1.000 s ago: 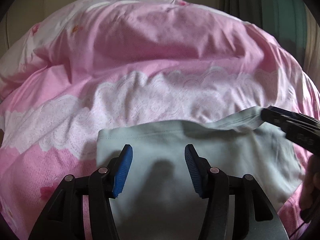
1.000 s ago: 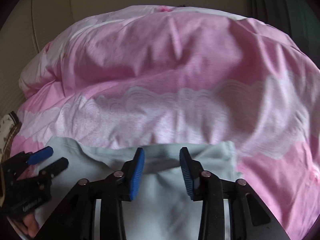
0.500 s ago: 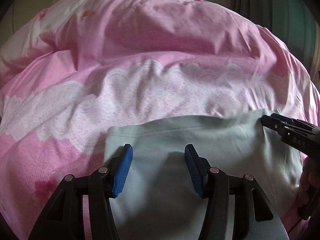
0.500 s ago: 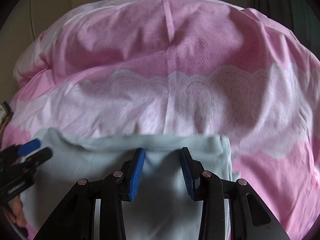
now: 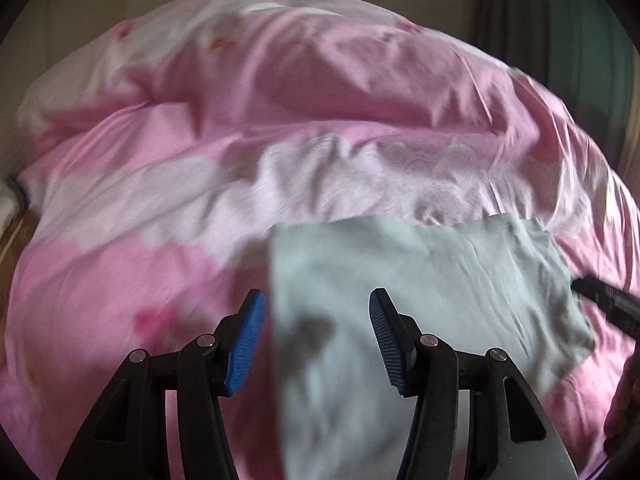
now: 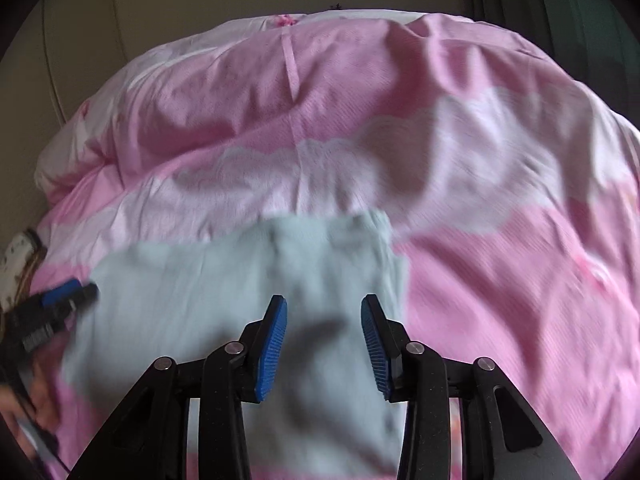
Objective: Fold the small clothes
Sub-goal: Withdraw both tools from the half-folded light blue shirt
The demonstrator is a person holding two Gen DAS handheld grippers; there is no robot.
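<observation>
Pale grey-green folded cotton garment point(image 5: 420, 280) lies flat on pink quilt point(image 5: 280, 92); left gripper point(image 5: 316, 340) straddles its left edge, right gripper point(image 6: 324, 344) above its right half, both released, empty.

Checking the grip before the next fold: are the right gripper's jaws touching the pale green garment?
Apart. The right wrist view shows the right gripper with open jaws above the garment, its shadow cast on the cloth below.

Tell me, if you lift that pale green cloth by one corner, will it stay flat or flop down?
Probably flop: the pale green cloth is thin and wrinkled, lying limp on the pink bedcover. It likely weighs little. Its layers might slide apart.
</observation>
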